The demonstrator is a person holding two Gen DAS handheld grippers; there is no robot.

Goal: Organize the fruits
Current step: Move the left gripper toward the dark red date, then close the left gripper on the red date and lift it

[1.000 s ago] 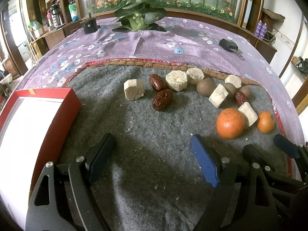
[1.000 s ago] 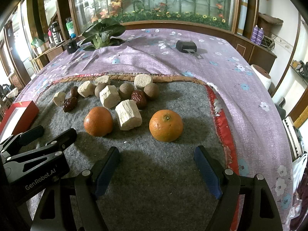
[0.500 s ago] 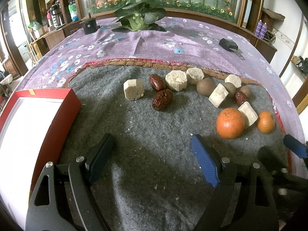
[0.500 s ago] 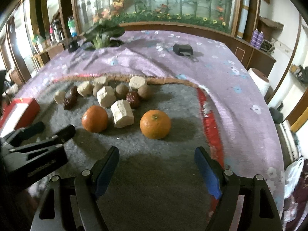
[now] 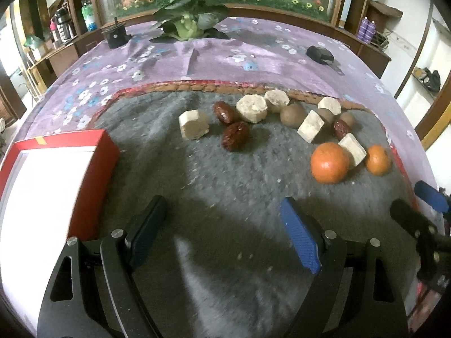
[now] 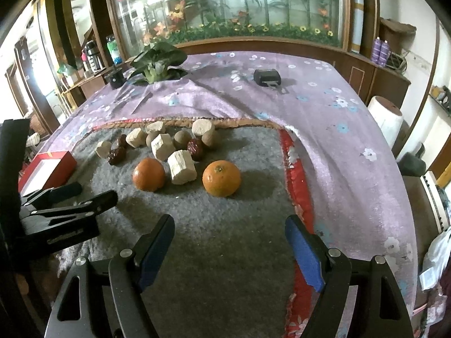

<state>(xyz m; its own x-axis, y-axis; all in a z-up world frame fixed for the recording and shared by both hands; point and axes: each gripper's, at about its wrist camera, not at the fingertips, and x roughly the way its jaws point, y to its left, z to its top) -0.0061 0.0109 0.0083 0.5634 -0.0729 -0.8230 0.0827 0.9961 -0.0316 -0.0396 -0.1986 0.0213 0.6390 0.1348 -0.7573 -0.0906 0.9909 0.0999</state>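
Observation:
Two oranges lie on the grey felt mat [image 6: 225,253]: one [image 6: 221,178] straight ahead of my right gripper, the other [image 6: 148,174] to its left, also in the left wrist view [image 5: 329,162]. Red dates [image 5: 235,140], brown round fruits [image 5: 292,114] and pale cut chunks [image 5: 194,124] lie in a row behind them. My left gripper [image 5: 222,236] is open and empty above the mat's near part. My right gripper [image 6: 229,250] is open and empty, raised short of the oranges.
A red box with a white inside [image 5: 50,174] stands at the mat's left edge. A purple flowered cloth [image 6: 324,118] covers the table. On it are a green plant [image 5: 188,25], a black cylinder [image 5: 115,35] and a black device [image 6: 266,77].
My right gripper has pulled back and risen, so the oranges look smaller and farther. In the left wrist view the right gripper has shifted toward the right edge. My left gripper has barely moved.

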